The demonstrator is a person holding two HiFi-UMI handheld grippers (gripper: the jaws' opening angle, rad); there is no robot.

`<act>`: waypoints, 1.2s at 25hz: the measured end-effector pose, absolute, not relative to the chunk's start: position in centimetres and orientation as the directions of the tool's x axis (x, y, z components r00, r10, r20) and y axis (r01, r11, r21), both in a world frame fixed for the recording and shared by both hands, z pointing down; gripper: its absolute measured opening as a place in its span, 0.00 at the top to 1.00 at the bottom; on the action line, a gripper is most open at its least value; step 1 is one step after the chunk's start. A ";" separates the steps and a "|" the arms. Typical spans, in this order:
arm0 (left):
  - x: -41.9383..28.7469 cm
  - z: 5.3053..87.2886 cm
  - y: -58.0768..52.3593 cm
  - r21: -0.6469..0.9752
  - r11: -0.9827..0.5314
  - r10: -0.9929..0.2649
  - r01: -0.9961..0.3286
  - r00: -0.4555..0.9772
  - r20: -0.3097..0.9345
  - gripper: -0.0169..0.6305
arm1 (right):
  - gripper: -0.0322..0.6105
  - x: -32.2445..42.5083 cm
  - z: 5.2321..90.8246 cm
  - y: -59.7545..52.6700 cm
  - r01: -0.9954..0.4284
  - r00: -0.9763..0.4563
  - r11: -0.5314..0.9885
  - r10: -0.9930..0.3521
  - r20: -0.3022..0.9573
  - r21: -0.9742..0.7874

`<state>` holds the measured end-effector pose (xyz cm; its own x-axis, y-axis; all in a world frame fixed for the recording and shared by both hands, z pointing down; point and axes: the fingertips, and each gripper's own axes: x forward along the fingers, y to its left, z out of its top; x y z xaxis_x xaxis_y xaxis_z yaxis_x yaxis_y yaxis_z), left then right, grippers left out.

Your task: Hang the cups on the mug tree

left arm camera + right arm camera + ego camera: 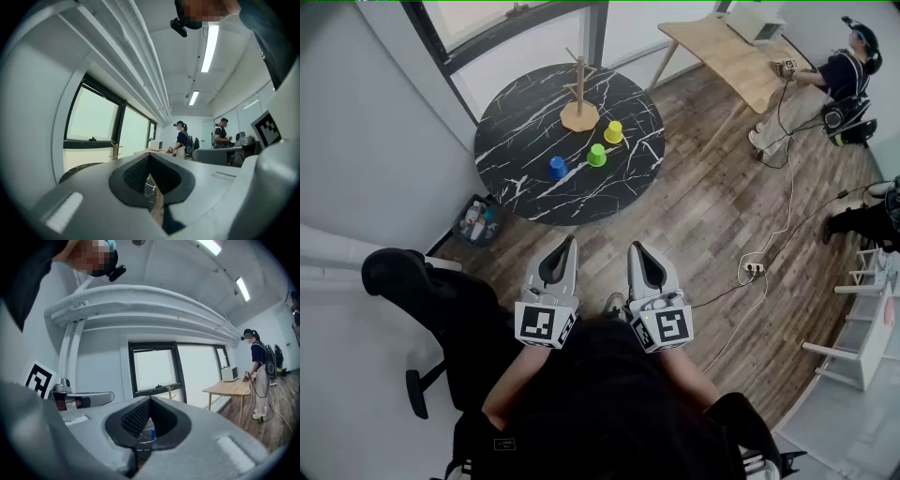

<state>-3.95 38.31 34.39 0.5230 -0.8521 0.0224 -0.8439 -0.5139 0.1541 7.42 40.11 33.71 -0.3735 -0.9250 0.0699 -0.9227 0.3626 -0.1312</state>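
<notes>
**Both grippers closed and empty, cups on the far table**

The left gripper point(569, 243) and the right gripper point(635, 249) are held side by side, level, close in front of the person's body above the wooden floor point(703, 216). Each has its jaws pressed together with nothing between them.

Well beyond them stands a round black marble table point(520, 117). The wooden mug tree point(579, 94) stands upright near the table's far side, with no cup on its pegs. Three cups sit on the tabletop just near of the tree, in a loose diagonal row: a blue cup point(557, 168) nearest and leftmost, a green cup point(596, 155) in the middle, and a yellow cup point(613, 132) farthest and rightmost, closest to the tree's base.

A black office chair point(417, 286) is at the near left. At the far right another person point(836, 80) stands by a wooden desk point(727, 47).
</notes>
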 end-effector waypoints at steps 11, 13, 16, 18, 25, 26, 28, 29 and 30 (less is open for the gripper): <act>-2.9 33.7 38.2 0.151 -0.511 -0.854 -0.846 0.520 0.024 0.98 | 0.95 8.4 33.5 40.1 -0.919 -0.378 0.366 -0.924 0.059 -0.148; -2.6 33.7 38.2 0.150 -0.507 -0.856 -0.849 0.516 0.026 0.98 | 0.95 8.7 33.3 40.1 -0.916 -0.381 0.371 -0.923 0.047 -0.150; -2.0 33.9 38.3 0.148 -0.498 -0.861 -0.855 0.507 0.034 0.98 | 0.95 9.3 33.4 40.2 -0.914 -0.389 0.379 -0.920 0.047 -0.144; -1.4 34.1 38.5 0.146 -0.492 -0.864 -0.858 0.502 0.041 0.98 | 0.95 9.8 33.7 40.2 -0.911 -0.397 0.387 -0.916 0.051 -0.144; 0.8 34.8 38.9 0.137 -0.458 -0.881 -0.878 0.469 0.058 0.98 | 0.95 12.6 34.5 40.5 -0.898 -0.426 0.413 -0.902 0.065 -0.154; 1.1 34.9 38.9 0.136 -0.450 -0.886 -0.883 0.461 0.059 0.98 | 0.95 13.0 34.6 40.5 -0.896 -0.430 0.416 -0.901 0.065 -0.155; 1.9 35.0 39.1 0.134 -0.435 -0.893 -0.890 0.446 0.063 0.98 | 0.95 14.1 34.8 40.6 -0.890 -0.441 0.427 -0.895 0.064 -0.163; 2.3 34.9 39.2 0.131 -0.428 -0.897 -0.894 0.438 0.065 0.98 | 0.95 14.6 34.9 40.7 -0.885 -0.449 0.435 -0.891 0.061 -0.166; 2.7 34.9 39.2 0.125 -0.420 -0.900 -0.899 0.430 0.067 0.98 | 0.95 15.0 34.9 40.6 -0.881 -0.458 0.444 -0.887 0.057 -0.167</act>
